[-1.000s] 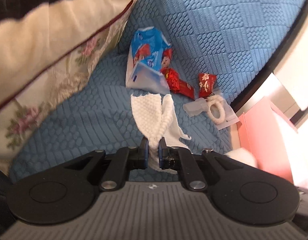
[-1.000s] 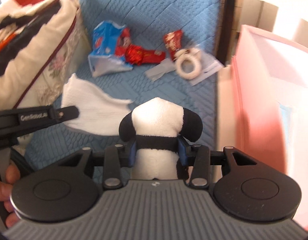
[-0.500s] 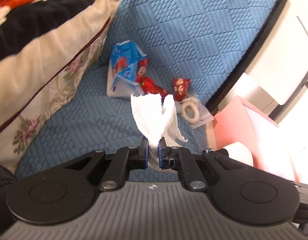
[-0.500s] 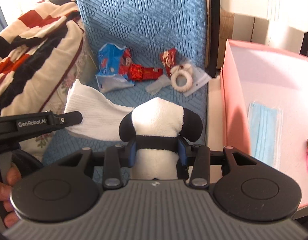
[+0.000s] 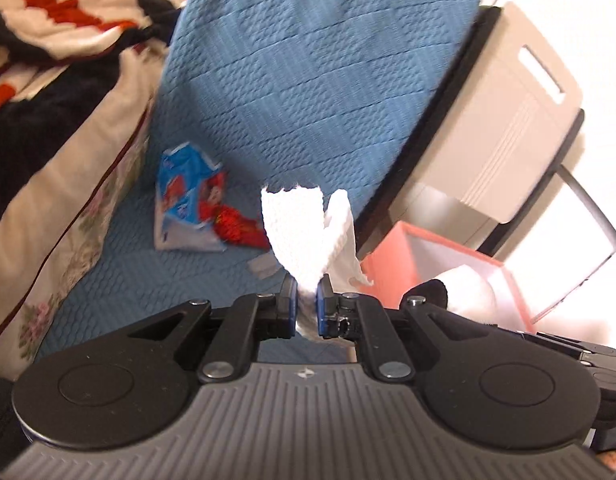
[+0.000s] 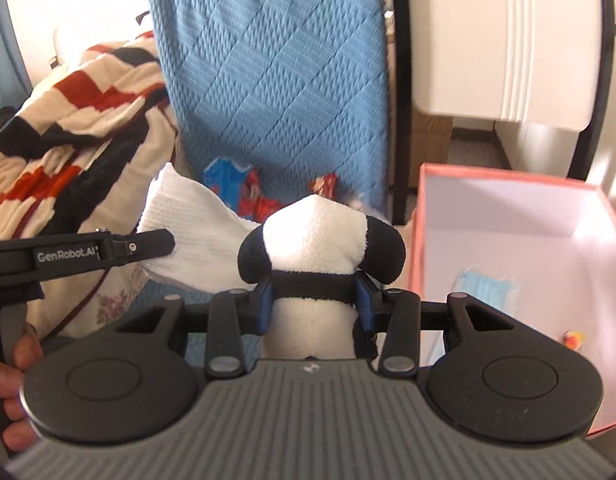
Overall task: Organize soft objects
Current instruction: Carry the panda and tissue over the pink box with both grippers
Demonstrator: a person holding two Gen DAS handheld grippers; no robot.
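My left gripper [image 5: 307,304] is shut on a white knitted cloth [image 5: 304,232], which fans out above its jaws, lifted clear of the blue seat [image 5: 156,280]. In the right wrist view the same cloth [image 6: 192,236] hangs from the left gripper [image 6: 164,242] at the left. My right gripper [image 6: 314,306] is shut on a black-and-white plush panda [image 6: 320,248], held by its body with the head up. The panda [image 5: 460,292] also shows at the right in the left wrist view. A pink box [image 6: 520,240] stands to the right, open at the top.
A blue snack bag [image 5: 184,200] and red wrappers [image 5: 236,226] lie on the seat. A striped blanket [image 6: 68,120] and floral pillow [image 5: 68,216] fill the left. Inside the box lie a blue face mask [image 6: 484,288] and a small orange item [image 6: 572,338]. White furniture [image 5: 504,128] stands behind.
Both grippers have risen with their loads: the cloth has come off the seat and the panda is higher. The items on the seat look farther away, and the inside of the pink box has come into view.
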